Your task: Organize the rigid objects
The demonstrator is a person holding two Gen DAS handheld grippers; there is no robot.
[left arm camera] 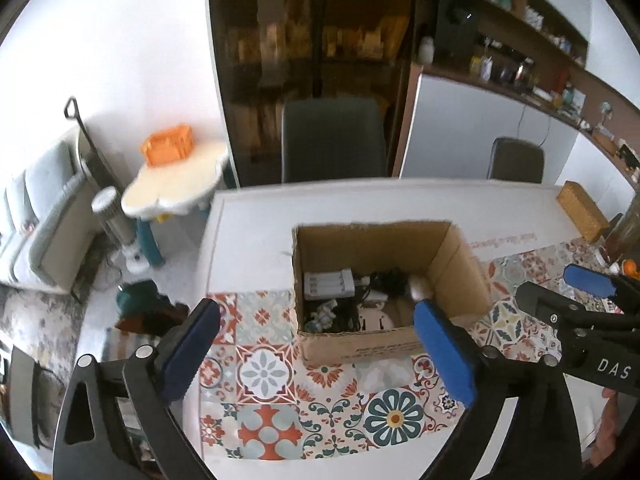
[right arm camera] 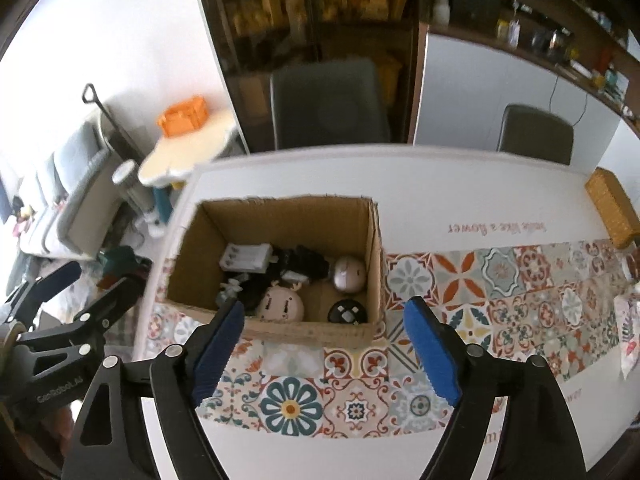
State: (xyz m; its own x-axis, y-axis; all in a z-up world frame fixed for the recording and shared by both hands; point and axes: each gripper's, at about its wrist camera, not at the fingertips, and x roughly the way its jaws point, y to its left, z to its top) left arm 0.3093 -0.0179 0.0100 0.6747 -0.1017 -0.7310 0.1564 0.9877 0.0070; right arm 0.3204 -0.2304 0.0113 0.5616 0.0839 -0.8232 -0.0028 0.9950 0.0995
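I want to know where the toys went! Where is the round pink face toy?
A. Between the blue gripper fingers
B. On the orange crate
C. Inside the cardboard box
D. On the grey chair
C: the right wrist view shows the round pink face toy lying on the floor of the cardboard box, near its front wall.

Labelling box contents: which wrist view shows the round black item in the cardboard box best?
Right wrist view: the round black item lies fully visible by the cardboard box near wall. In the left wrist view the near wall and a gripper finger cover that corner; it cannot be made out.
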